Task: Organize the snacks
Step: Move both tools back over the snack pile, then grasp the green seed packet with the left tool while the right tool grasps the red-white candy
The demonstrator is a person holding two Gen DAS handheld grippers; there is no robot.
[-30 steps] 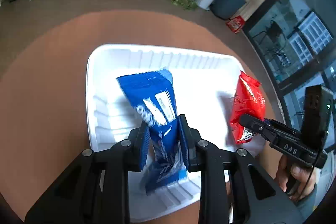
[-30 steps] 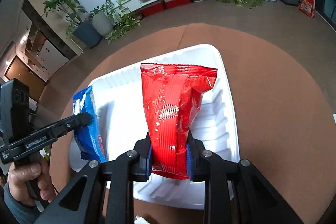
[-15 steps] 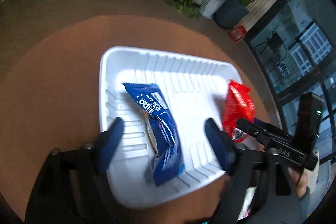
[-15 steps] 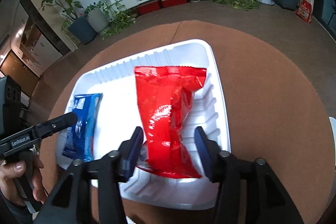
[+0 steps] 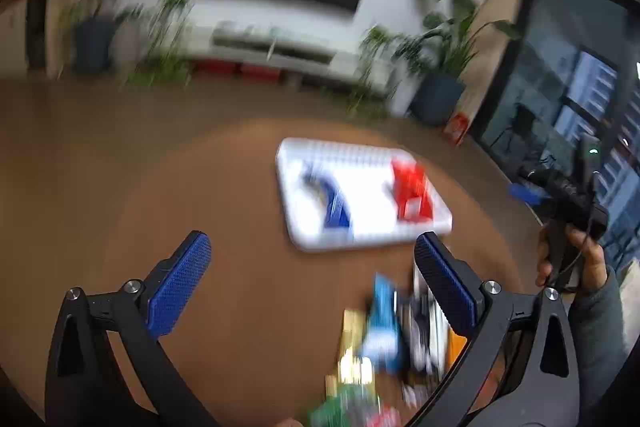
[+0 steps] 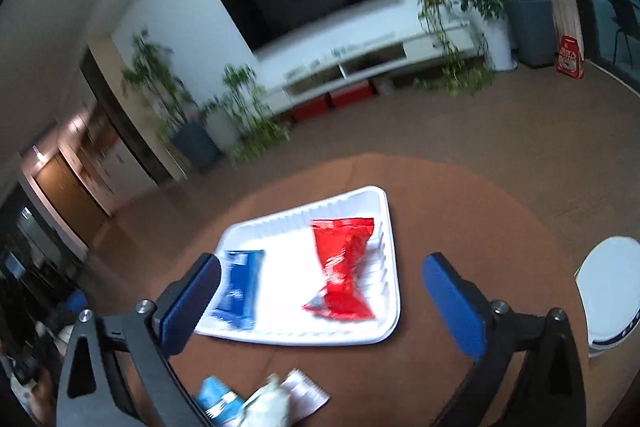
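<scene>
A white ribbed tray (image 6: 390, 323) (image 5: 292, 163) lies on the round brown table. In it rest a blue snack pack (image 6: 240, 287) (image 5: 334, 201) on the left and a red snack bag (image 6: 344, 275) (image 5: 412, 191) on the right. My left gripper (image 5: 312, 251) hangs well back from the tray, its jaws still opening wide with nothing between them. My right gripper (image 6: 320, 269) is likewise pulled back and above the tray's near edge, its jaws still opening and holding nothing. In the left wrist view the right gripper (image 5: 524, 191), held in a person's hand (image 5: 568, 259), is at the right.
A blurred heap of loose snack packs (image 5: 384, 347) (image 6: 256, 407) lies on the table nearer than the tray. A white round object (image 6: 608, 291) stands at the table's right edge. Potted plants, a low white shelf and a wall screen stand beyond.
Both grippers let go: the blue pack and the red bag now lie in the tray. Both grippers opened wide, rose and drew back, so the tray looks smaller and farther.
</scene>
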